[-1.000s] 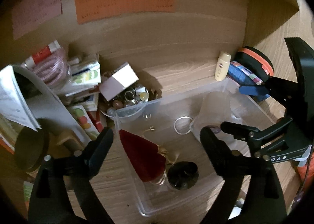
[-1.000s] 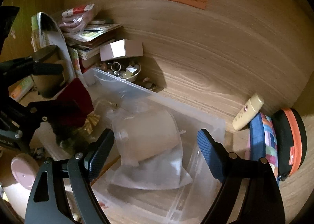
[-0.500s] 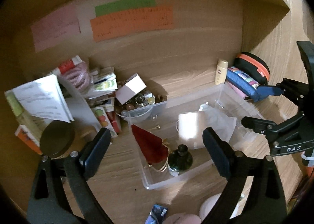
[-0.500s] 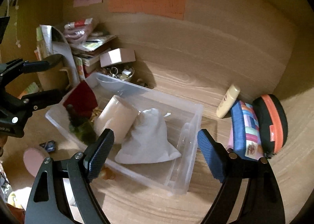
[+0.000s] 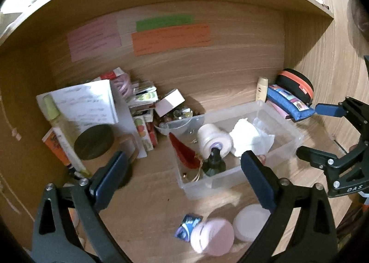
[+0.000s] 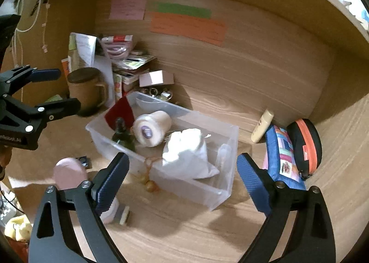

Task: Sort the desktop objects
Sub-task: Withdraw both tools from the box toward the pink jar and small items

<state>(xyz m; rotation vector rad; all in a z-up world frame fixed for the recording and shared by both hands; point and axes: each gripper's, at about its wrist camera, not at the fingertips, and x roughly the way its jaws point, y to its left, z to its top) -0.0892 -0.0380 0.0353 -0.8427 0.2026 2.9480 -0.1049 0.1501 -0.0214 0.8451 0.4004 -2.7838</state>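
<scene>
Both my grippers pulled back from the clear bin [image 6: 214, 184], jaws just widening: left gripper [image 5: 183, 171] and right gripper [image 6: 182, 173] gape empty. Bin sits mid-desk holding white roll [image 6: 152, 130], cloth pouch [image 6: 186, 154], dark bottle [image 5: 213, 163], red piece [image 5: 184, 154].

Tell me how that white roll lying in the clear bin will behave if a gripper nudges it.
The white roll lies on its side, so it would probably roll until it meets the dark bottle or the white cloth bag beside it. It looks like soft wound paper, likely light and squashable. The clear bin should contain it.
</scene>
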